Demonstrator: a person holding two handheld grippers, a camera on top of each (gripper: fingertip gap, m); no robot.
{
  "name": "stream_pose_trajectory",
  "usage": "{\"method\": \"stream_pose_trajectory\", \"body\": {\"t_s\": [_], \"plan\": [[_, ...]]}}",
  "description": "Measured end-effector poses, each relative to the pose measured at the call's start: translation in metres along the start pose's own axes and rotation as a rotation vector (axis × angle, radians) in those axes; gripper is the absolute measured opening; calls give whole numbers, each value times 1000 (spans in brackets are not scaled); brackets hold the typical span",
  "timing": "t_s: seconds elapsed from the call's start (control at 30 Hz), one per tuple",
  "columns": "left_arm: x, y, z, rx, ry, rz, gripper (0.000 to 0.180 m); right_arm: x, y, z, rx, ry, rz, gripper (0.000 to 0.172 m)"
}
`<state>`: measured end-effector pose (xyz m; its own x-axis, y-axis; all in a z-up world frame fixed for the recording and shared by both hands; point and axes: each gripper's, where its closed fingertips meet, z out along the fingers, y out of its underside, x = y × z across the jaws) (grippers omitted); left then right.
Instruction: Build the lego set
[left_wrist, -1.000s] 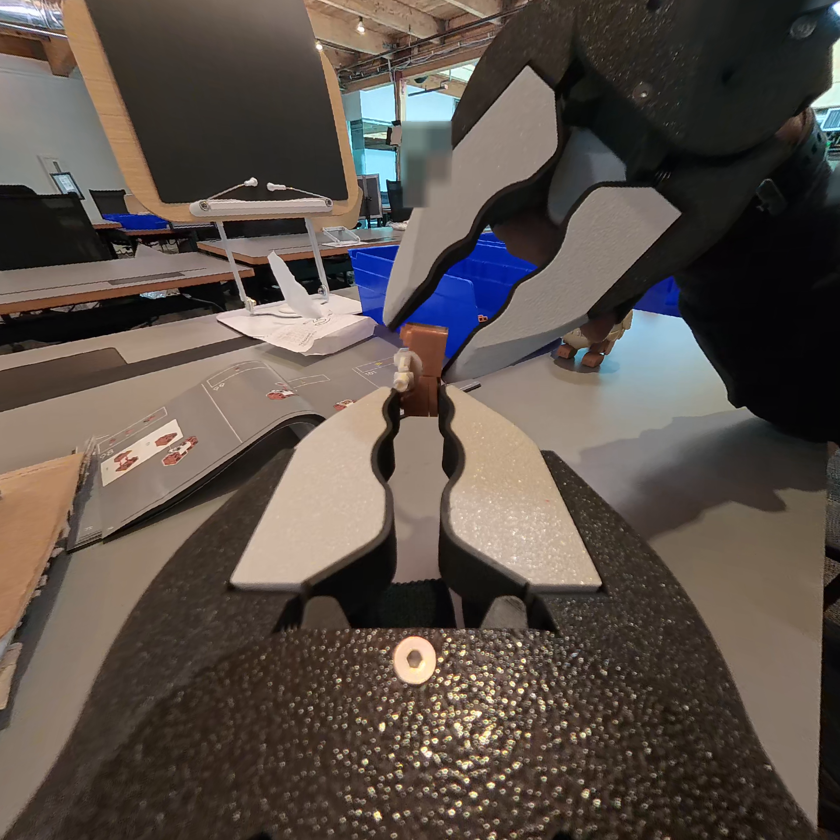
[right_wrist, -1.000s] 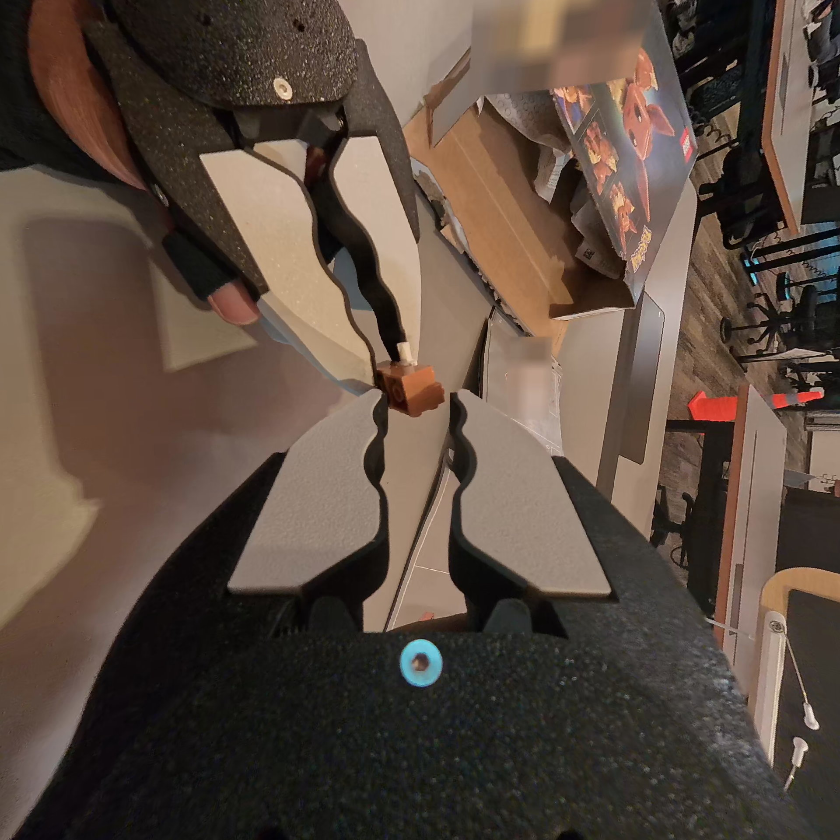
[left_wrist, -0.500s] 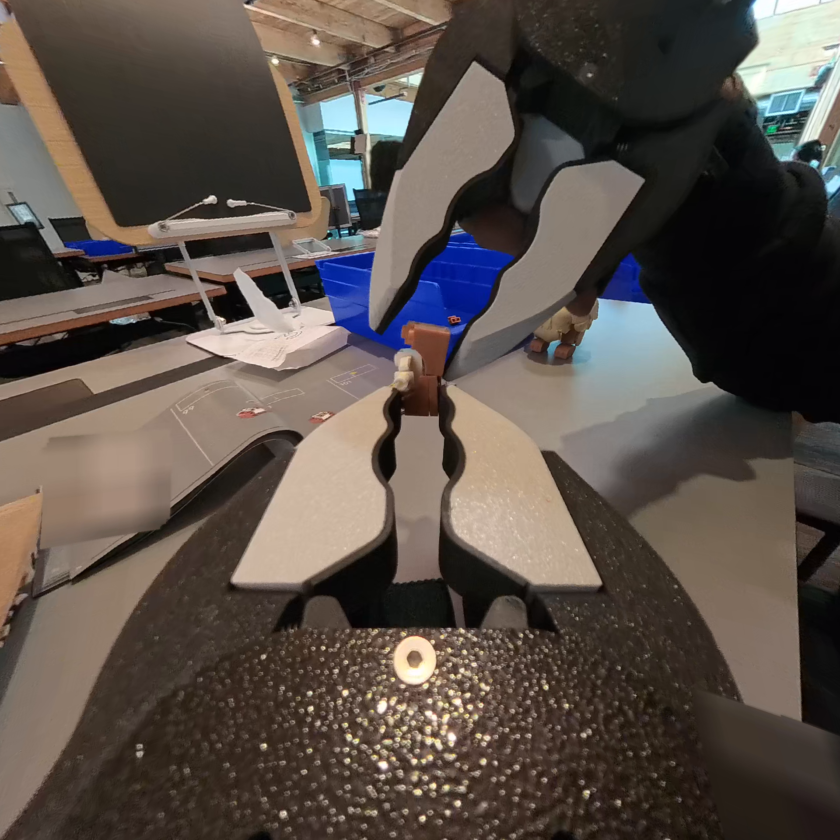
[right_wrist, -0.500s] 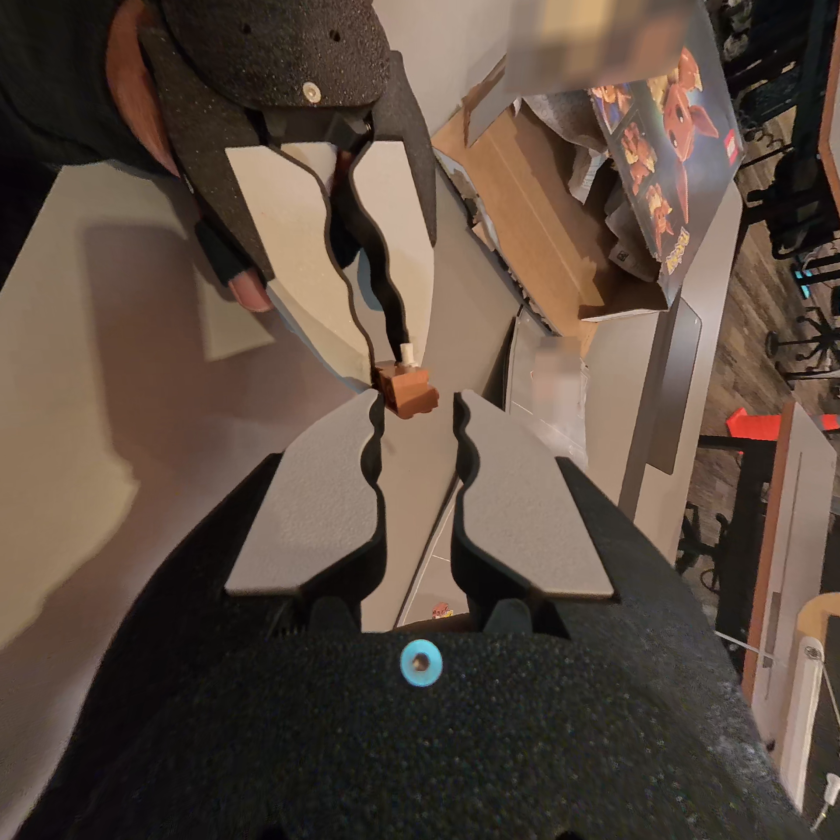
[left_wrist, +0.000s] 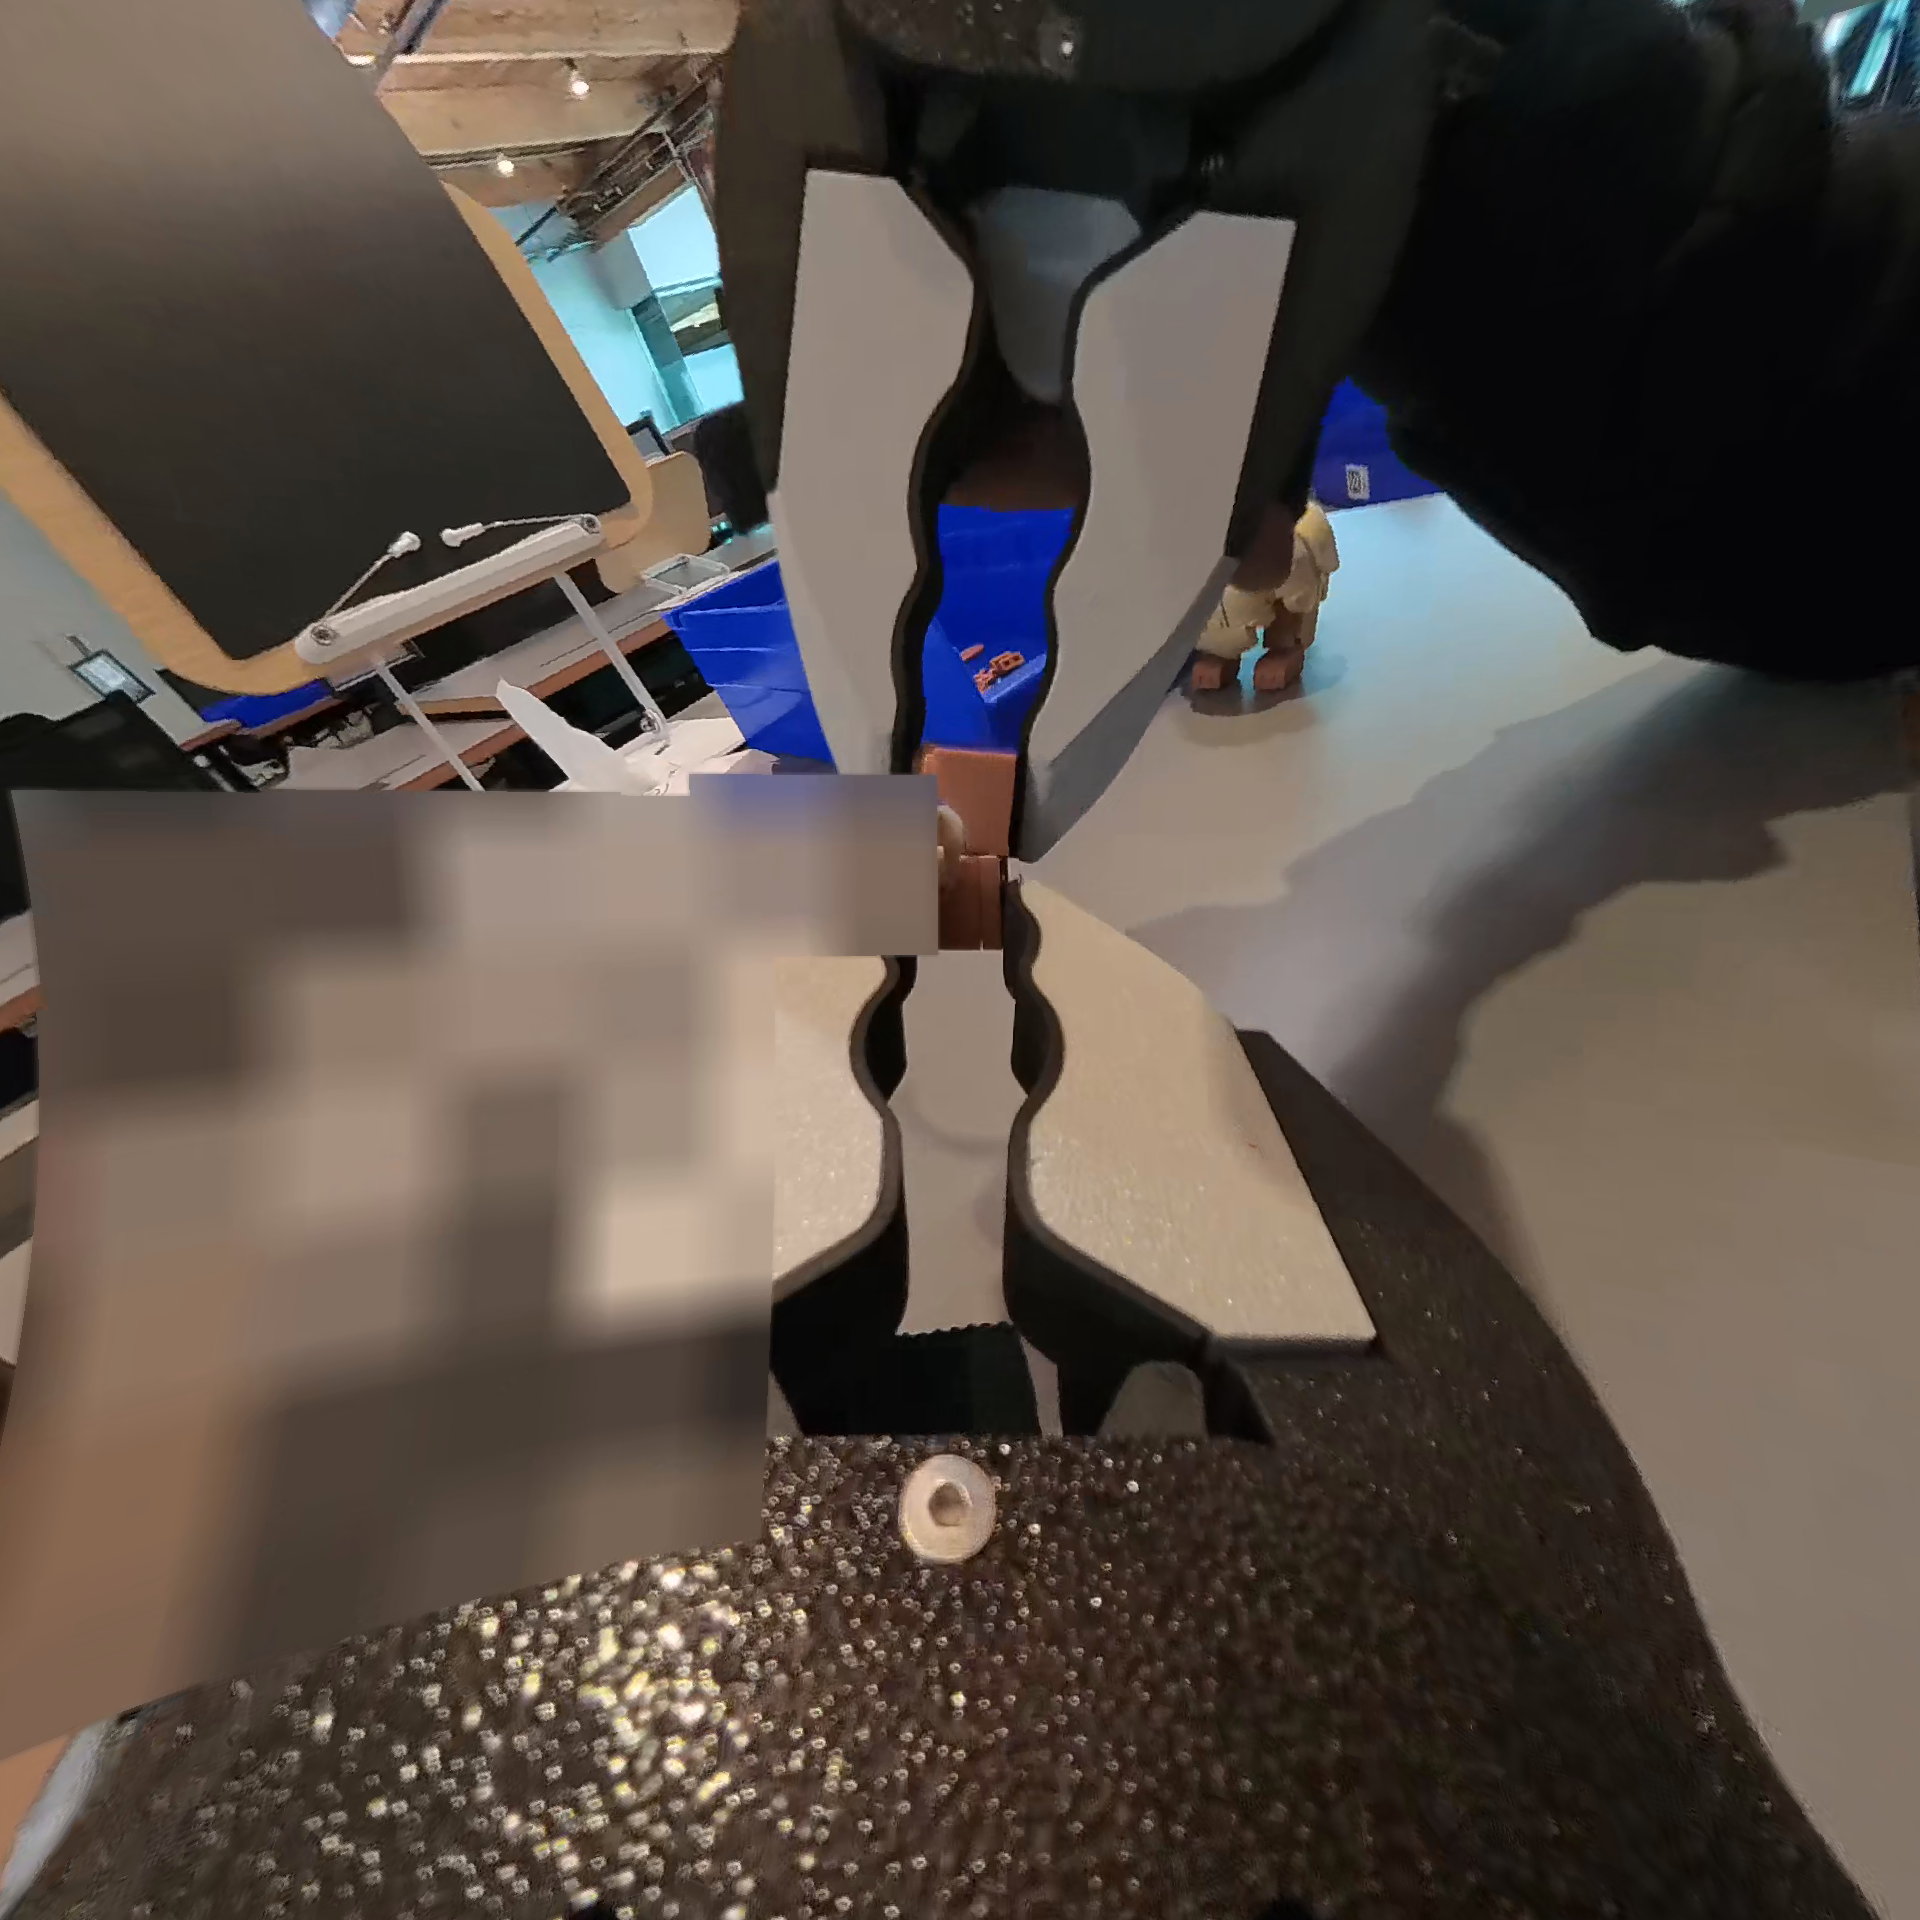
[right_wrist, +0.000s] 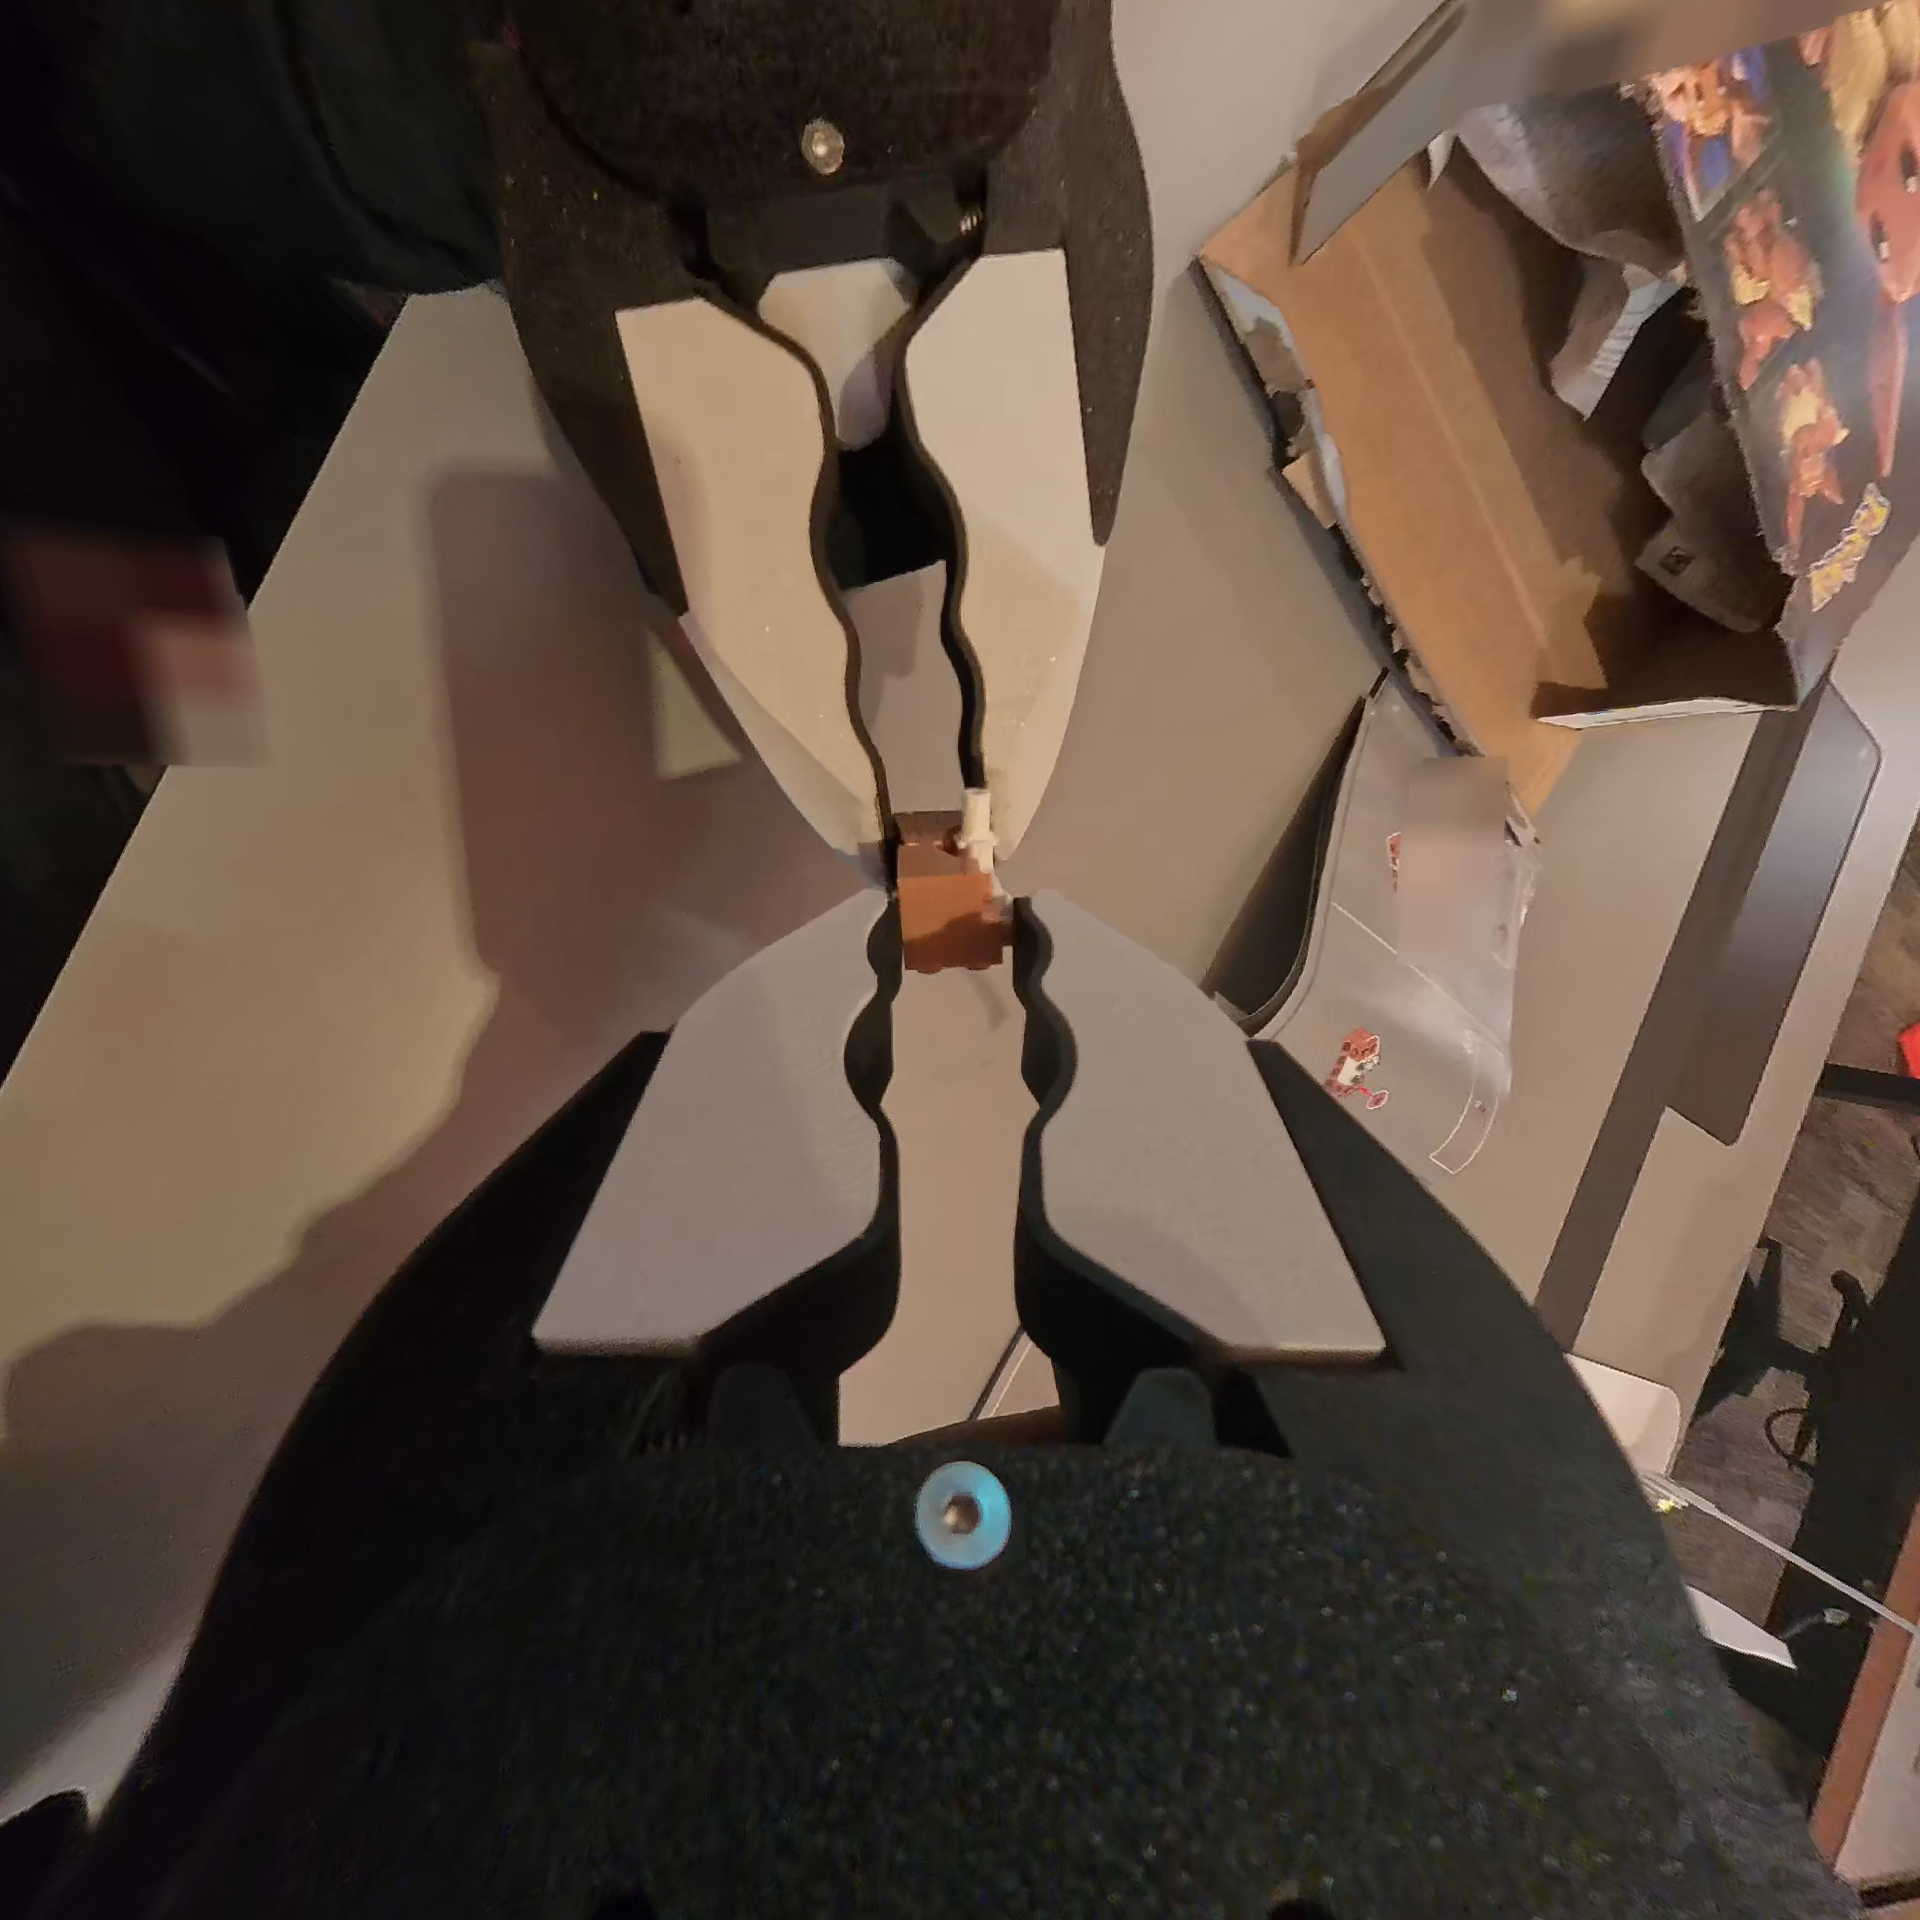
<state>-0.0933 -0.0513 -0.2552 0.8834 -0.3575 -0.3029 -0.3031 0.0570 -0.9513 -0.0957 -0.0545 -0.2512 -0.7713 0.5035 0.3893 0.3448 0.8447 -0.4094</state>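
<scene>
Left wrist view: the left gripper (left_wrist: 961, 914) is clamped on the lower half of a small brown brick assembly (left_wrist: 977, 904) above the grey bench (left_wrist: 1455, 935); a blur patch hides its left finger. Right wrist view: the right gripper (right_wrist: 951, 925) is clamped on the same assembly's upper brown block (right_wrist: 951, 920), tip to tip with the left gripper; a white pin (right_wrist: 977, 821) projects from the side.

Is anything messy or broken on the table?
Yes. The cardboard box at the table's far side is torn open, with ragged edges and crumpled paper spilling inside it. The booklet beside it lies with curled pages. The small brown brick piece between both grippers looks whole.
</scene>
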Motion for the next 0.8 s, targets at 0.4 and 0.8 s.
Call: {"method": "stream_pose_trajectory", "body": {"t_s": [0.4,0.8], "plan": [[2,3,0,-26,-2,58,15,-2,3,3,-6,-7,-74,19],[2,4,0,-48,-26,119,15,-2,4,5,6,5,-124,19]]}}
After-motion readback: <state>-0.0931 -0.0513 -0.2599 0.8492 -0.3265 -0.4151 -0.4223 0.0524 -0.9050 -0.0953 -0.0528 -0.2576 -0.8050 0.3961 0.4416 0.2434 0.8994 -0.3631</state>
